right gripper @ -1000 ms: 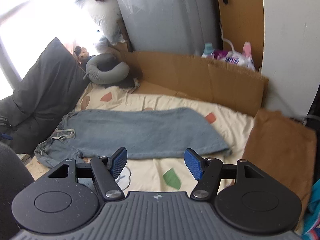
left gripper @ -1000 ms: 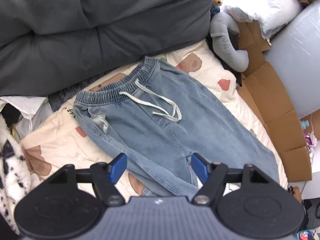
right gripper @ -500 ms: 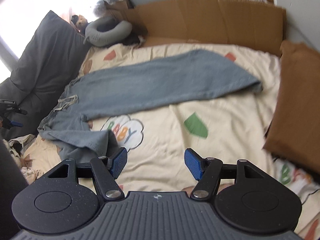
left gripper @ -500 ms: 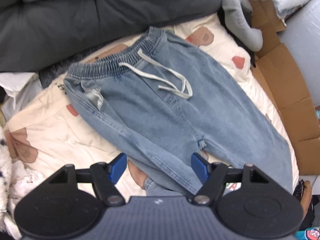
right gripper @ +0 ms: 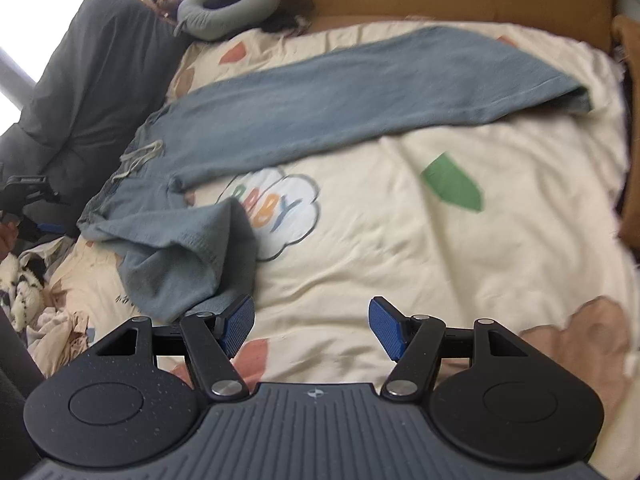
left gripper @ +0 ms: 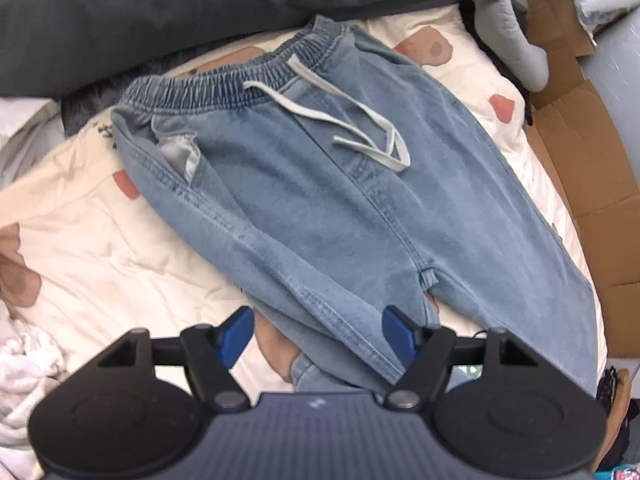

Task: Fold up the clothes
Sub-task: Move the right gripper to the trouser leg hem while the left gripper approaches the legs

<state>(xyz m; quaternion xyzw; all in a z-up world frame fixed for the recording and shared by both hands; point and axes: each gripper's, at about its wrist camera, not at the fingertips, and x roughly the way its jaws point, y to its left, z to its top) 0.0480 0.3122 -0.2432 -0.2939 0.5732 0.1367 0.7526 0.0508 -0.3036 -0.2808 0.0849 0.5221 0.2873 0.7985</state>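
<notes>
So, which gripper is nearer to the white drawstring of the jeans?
Left. The left gripper hangs open over the jeans, below the drawstring. The right gripper is open over the bedsheet, further from it.

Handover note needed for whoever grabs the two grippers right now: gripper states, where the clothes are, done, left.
Left gripper: open, empty, above the near leg of the light blue denim drawstring trousers.
Right gripper: open, empty, over the cream patterned bedcover, beside the crumpled leg end.
Trousers: spread on the bedcover, elastic waistband toward the dark grey cushion; far leg lies straight, near leg is bunched and doubled back.
Done: nothing folded yet.
Left: probably straighten the near leg, lay leg on leg, then fold lengthwise.
</notes>
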